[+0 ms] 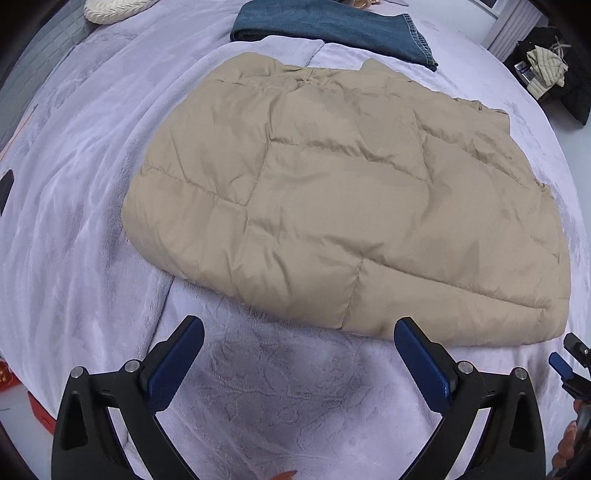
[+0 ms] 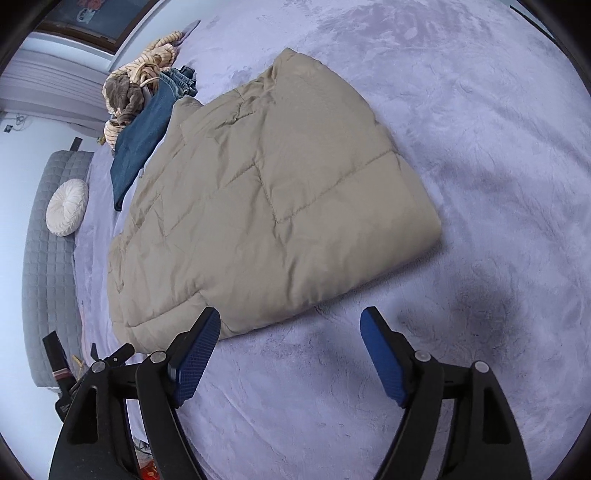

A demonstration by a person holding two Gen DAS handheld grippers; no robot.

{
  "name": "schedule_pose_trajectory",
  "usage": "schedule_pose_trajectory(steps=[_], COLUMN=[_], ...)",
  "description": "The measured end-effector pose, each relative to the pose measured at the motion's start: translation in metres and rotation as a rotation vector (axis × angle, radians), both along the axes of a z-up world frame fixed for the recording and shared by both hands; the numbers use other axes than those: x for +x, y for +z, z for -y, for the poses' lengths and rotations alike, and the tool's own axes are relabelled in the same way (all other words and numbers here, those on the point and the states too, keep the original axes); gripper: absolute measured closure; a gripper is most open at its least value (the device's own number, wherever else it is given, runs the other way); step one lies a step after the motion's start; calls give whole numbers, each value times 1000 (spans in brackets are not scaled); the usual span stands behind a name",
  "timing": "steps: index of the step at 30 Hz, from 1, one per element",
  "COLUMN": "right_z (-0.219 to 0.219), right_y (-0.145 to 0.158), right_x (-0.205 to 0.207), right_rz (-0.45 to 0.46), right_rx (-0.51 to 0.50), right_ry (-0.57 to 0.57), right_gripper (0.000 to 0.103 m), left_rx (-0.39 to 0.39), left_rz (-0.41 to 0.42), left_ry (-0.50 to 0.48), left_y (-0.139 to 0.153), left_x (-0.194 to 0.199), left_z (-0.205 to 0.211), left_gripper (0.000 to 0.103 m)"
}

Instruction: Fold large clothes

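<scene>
The tan quilted jacket lies folded into a thick pad on the lavender bed, just ahead of both claws, its near edge a little beyond your fingertips. Judge it as light but bulky: the padding looks puffy and springy, so any fold will likely want to loft back open, and the smooth shell fabric is probably slippery between the pads. Take a deep bite, then, at the rounded near edge or at a corner where the layers stack, so you pinch all the layers rather than just the top skin; the stitched seams give a firmer line to grip along. Your left claw stands wide apart with nothing between its pads, hovering over bare bedding just short of the jacket's near edge. Your right claw is also apart and empty, its left fingertip just overlapping the jacket's near corner. Beyond the jacket, far from both claws, lie folded blue jeans and a heap of other clothes.
</scene>
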State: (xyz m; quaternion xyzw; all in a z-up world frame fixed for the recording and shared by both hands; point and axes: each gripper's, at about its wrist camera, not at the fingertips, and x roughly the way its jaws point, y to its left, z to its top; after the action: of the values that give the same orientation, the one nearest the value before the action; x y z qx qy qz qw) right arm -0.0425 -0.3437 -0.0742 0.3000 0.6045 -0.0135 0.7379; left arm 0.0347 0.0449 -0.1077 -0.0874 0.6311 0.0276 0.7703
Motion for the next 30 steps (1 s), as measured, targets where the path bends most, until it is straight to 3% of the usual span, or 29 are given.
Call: schedule_pose_trajectory(steps=[2, 14, 22, 23, 26, 30], right_z=[3, 2, 4, 4, 3, -2], right_y=[-4, -31, -51, -54, -61, -64], right_x=[-3, -7, -3, -2, 2, 12], right_rz=[-1, 31, 65, 70, 93, 129], right_rx=[10, 118, 174, 186, 223, 291], right_ry=[-12, -103, -196, -213, -253, -257], right_gripper=[15, 12, 12, 3, 0, 0], left_rx=[-4, -262, -370, -373, -390, -491], left_rz=[-14, 42, 90, 89, 80, 69], left_ry=[11, 99, 132, 128, 126, 162], left_y=[-5, -26, -41, -44, -55, -69], left_x=[-5, -22, -6, -5, -2, 2], left_z=[0, -33, -80, -83, -86, -91], left_gripper=[0, 0, 0, 0, 0, 0])
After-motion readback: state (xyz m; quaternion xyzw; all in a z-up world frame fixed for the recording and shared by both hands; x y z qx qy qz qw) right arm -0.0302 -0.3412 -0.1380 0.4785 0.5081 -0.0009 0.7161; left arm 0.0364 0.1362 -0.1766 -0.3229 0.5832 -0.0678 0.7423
